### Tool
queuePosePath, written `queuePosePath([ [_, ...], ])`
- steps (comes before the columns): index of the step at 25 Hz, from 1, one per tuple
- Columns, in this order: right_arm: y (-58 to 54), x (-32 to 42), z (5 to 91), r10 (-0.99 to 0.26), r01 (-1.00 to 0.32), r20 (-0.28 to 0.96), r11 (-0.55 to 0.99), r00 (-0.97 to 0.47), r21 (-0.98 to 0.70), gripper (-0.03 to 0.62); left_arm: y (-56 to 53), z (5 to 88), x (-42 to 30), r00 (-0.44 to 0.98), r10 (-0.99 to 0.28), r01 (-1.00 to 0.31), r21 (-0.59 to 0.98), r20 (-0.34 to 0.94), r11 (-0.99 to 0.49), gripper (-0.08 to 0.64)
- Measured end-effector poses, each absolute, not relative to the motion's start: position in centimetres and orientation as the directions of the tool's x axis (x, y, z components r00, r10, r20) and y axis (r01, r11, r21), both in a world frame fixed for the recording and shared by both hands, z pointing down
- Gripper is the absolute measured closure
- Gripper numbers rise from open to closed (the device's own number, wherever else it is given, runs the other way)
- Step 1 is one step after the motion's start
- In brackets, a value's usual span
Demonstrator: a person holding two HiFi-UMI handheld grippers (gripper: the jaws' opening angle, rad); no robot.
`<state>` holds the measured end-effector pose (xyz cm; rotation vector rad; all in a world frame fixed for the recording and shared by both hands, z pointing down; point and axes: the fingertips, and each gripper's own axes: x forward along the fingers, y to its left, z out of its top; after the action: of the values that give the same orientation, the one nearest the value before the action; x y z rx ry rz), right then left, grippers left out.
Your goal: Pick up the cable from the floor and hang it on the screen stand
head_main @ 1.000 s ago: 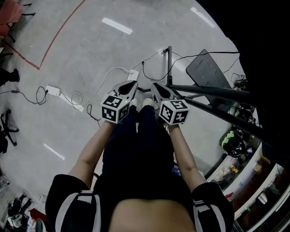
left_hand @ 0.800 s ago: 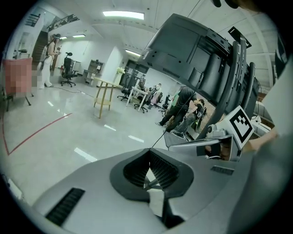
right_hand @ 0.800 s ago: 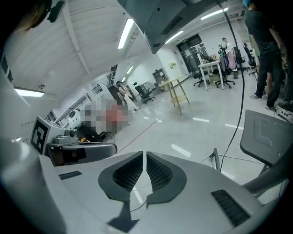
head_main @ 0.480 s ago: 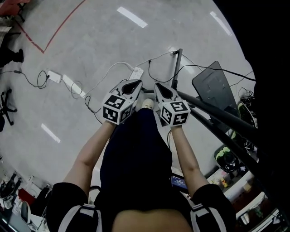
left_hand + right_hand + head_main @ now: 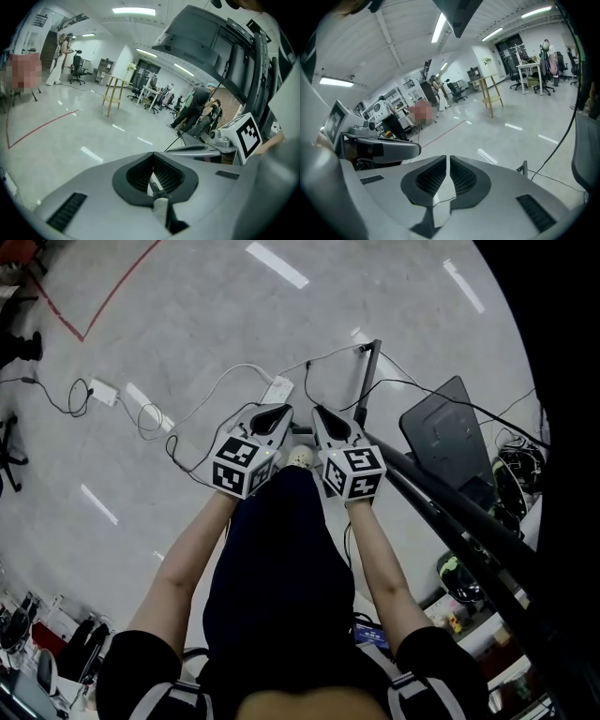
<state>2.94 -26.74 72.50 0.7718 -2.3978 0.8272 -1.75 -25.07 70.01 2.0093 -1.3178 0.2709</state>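
Both grippers hang side by side over the person's legs in the head view. My left gripper (image 5: 273,417) and my right gripper (image 5: 324,418) are shut, with nothing between the jaws. On the grey floor ahead, a white cable (image 5: 211,395) runs from a white power strip (image 5: 278,390) toward an adapter (image 5: 103,392). A thin black cable (image 5: 330,356) loops past the stand's upright post (image 5: 369,381). The black screen stand's flat base (image 5: 450,432) lies to the right. In the left gripper view the screen's back (image 5: 206,47) looms overhead.
A red line (image 5: 112,296) is marked on the floor at the far left. A helmet (image 5: 457,576) and shelf clutter sit at the lower right. A wooden stool (image 5: 111,96), office chairs and people stand far off across the hall.
The head view has swung, so the floor cables slid left and the stand base right. Both grippers stay together and shut.
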Motion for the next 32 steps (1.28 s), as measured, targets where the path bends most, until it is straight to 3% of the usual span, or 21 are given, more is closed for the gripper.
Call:
queuePosePath([
  [20, -30.4, 2.6, 81.7, -0.344, -0.697, 0.665, 0.610, -0.662, -0.378, 0.566, -29.3, 79.9, -3.4, 0.494, -0.663, -0.860, 0.426, 0.562, -0.280, 0.552],
  [32, -32.7, 2.7, 91.8, -0.343, -0.706, 0.686, 0.613, -0.642, -0.354, 0.566, -31.3, 89.8, -2.9, 0.509, -0.653, -0.852, 0.435, 0.561, -0.290, 0.552],
])
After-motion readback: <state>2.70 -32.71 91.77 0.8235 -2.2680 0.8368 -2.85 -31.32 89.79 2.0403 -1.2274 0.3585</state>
